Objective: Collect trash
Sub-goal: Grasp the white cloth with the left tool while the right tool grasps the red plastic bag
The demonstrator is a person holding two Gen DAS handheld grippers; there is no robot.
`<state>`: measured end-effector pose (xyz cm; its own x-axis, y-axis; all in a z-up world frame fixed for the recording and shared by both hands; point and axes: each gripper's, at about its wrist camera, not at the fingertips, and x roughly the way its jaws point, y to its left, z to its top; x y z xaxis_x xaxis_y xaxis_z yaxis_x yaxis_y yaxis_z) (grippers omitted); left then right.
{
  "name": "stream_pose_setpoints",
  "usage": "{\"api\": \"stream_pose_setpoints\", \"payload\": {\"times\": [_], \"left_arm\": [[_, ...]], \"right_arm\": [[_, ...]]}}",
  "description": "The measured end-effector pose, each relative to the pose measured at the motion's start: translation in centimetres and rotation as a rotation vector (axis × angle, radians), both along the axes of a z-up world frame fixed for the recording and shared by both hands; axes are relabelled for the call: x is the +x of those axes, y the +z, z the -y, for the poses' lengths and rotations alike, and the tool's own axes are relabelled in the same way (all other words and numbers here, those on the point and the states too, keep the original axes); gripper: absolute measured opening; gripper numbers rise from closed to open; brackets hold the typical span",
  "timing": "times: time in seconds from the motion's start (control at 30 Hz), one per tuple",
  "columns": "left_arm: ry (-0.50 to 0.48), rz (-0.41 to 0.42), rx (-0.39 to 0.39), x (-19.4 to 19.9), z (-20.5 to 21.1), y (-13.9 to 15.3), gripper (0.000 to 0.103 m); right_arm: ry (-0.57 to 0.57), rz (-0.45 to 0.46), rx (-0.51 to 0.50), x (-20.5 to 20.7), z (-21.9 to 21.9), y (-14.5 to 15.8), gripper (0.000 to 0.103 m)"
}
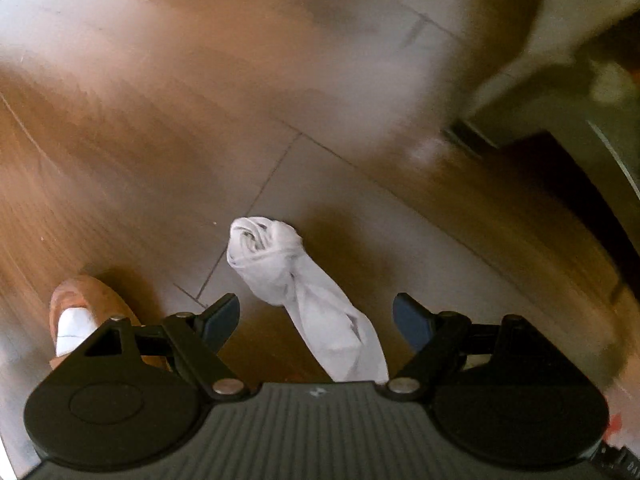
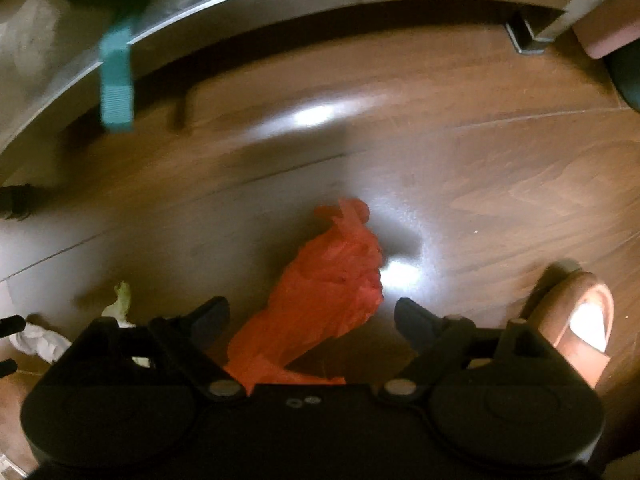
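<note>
Both grippers gape: left gripper (image 1: pixel 316 316) over twisted white tissue (image 1: pixel 280 264), right gripper (image 2: pixel 312 320) over crumpled orange wrapper (image 2: pixel 332 280).

White twisted wrapper (image 1: pixel 304 292) on floor; orange crumpled bag (image 2: pixel 324 292) on floor.

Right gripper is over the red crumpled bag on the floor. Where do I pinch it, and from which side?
Probably the bunched middle of the red bag, from straight above. It lies lengthwise between the fingers of the open right gripper, on the wood floor, so the jaws would close across its narrow width.
</note>
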<state>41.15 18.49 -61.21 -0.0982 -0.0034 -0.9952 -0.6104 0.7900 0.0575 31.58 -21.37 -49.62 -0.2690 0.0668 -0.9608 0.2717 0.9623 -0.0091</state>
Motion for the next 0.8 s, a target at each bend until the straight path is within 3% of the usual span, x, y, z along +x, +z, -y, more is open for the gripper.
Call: {"api": "stream_pose_setpoints", "payload": {"times": [0.23,0.37,0.43,0.5,0.6,0.67,0.8], "left_arm": [[0.029,-0.012,-0.008,-0.1,-1.1,-2.3,0.084],[0.043,-0.009,-0.003,-0.3,-1.1,-2.7,0.083],[0.043,-0.005,-0.006,-0.3,-1.1,-2.8,0.074],[0.047,-0.005,-0.015,-0.5,-1.3,-3.1,0.057],[0.078,0.0,-0.029,-0.8,-1.3,-3.1,0.047],[0.093,0.003,-0.033,-0.9,-1.4,-3.2,0.033],[0.074,-0.005,-0.009,-1.0,-1.1,-2.7,0.022]], "right_arm": [[-0.029,-0.019,-0.003,-0.1,0.0,-1.9,0.077],[-0.033,-0.028,-0.004,0.0,-0.2,-2.6,0.064],[-0.034,-0.028,0.001,-0.1,-0.3,-2.7,0.059],[-0.026,-0.025,0.006,0.0,-0.5,-2.6,0.052],[-0.014,-0.023,0.005,0.0,-0.6,-2.4,0.047],[-0.007,-0.018,0.002,0.1,-0.7,-2.0,0.045],[0.011,0.003,0.002,-0.1,-1.6,-0.7,0.042]]}}
